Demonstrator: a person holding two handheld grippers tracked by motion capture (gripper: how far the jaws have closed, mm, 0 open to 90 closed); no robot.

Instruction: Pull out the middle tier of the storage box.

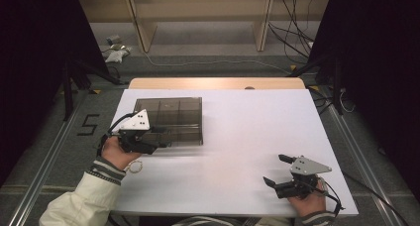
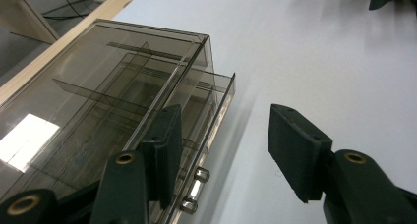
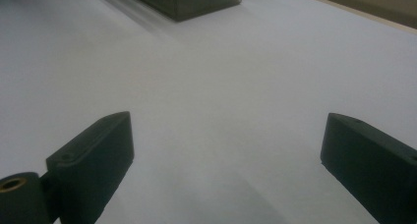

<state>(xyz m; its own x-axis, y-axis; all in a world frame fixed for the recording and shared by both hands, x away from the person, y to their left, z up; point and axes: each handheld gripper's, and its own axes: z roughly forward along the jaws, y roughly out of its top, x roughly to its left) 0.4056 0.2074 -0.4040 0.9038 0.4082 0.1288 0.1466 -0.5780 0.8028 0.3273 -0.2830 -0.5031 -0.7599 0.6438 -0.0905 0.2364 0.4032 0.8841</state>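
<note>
On the left of the white table (image 1: 237,132), a smoky clear box (image 1: 171,118) with inner dividers lies flat, toward the far edge. The left gripper (image 1: 159,138) sits at the box's near left corner, held by the left hand (image 1: 116,154), a cream sleeve (image 1: 79,201) running back to the bottom edge. In the left gripper view (image 2: 223,155) its jaws are spread apart and grasp nothing: one pad lies over the box's top by its front edge, the other stands clear over bare table. That view also shows a drawer (image 2: 211,116) of the same smoky plastic standing a little proud of the box's front, with two small metal studs (image 2: 194,189) near the bottom. A small pale ring-like thing (image 1: 133,166) lies on the table just beside the left wrist; what it is I cannot tell.

Toward the right, the table is bare. Near the front right corner the right gripper (image 1: 277,170) rests low over the surface, held by the right hand (image 1: 309,201), well apart from the box. Its jaws are wide open, and in the right gripper view (image 3: 226,150) bare white table lies between them, with the box (image 3: 189,0) far off at the top.
</note>
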